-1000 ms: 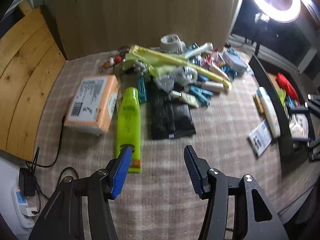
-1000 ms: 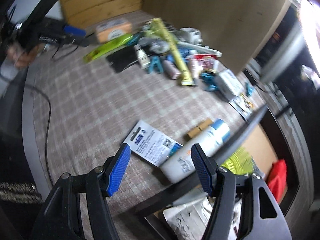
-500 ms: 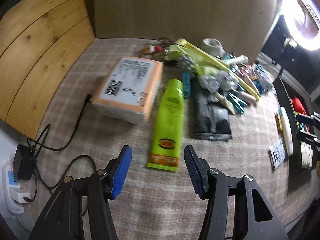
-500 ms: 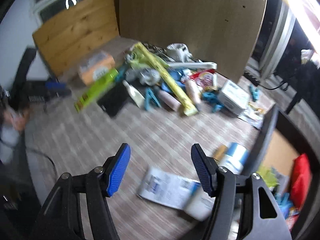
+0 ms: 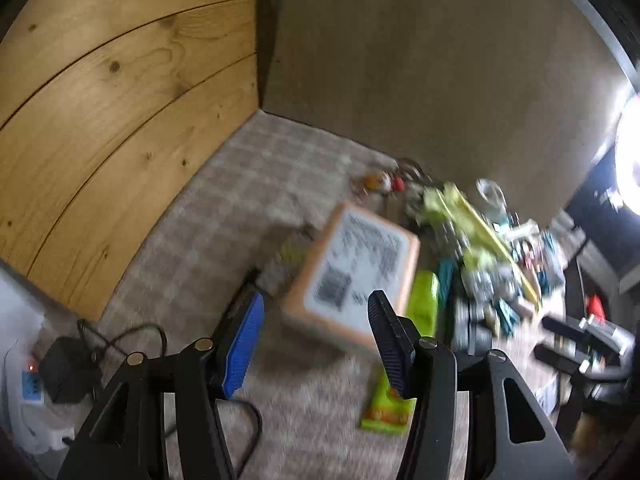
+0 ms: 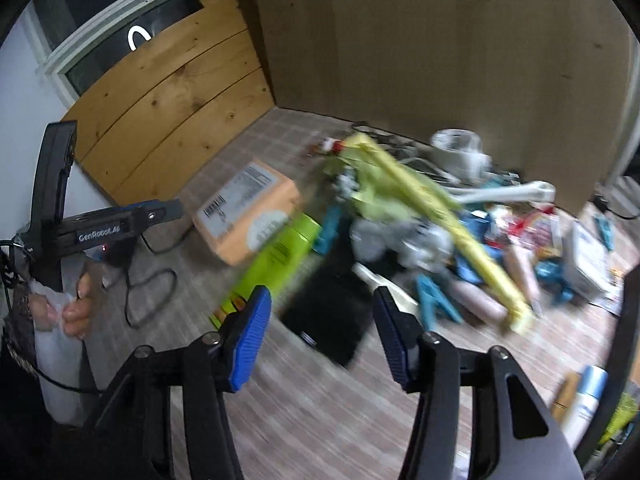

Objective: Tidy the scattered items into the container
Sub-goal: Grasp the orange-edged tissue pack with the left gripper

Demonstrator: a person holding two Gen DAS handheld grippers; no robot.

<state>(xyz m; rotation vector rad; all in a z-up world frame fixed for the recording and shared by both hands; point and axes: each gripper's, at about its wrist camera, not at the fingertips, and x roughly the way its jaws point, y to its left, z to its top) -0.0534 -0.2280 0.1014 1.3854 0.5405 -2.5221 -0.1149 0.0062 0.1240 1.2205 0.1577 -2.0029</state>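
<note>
My left gripper [image 5: 316, 340] is open and empty above the checked cloth, with an orange labelled package [image 5: 356, 276] just beyond its tips. A green tube [image 5: 404, 356] lies beside its right finger. My right gripper [image 6: 322, 340] is also empty and its jaws are closing; it hovers in front of a black pouch [image 6: 328, 320], apart from it. The green tube [image 6: 276, 264] and orange package [image 6: 248, 212] lie to the left of the pouch. A blurred heap with a long yellow pack [image 6: 432, 216], blue clips and tubes spreads to the right. The black container's wall [image 6: 624, 340] stands at the right edge.
A power strip and a black adapter [image 5: 60, 364] with loose cables lie at the near left. Wooden planks [image 5: 120, 100] and a brown board [image 5: 420, 60] wall off the back. A white and blue bottle [image 6: 588, 396] lies by the container. A person's hand [image 6: 76, 312] holds the left gripper's handle.
Both views have swung left. The left gripper went from the green tube to the orange package. The right gripper left the container's edge for the pile, and its jaws have narrowed.
</note>
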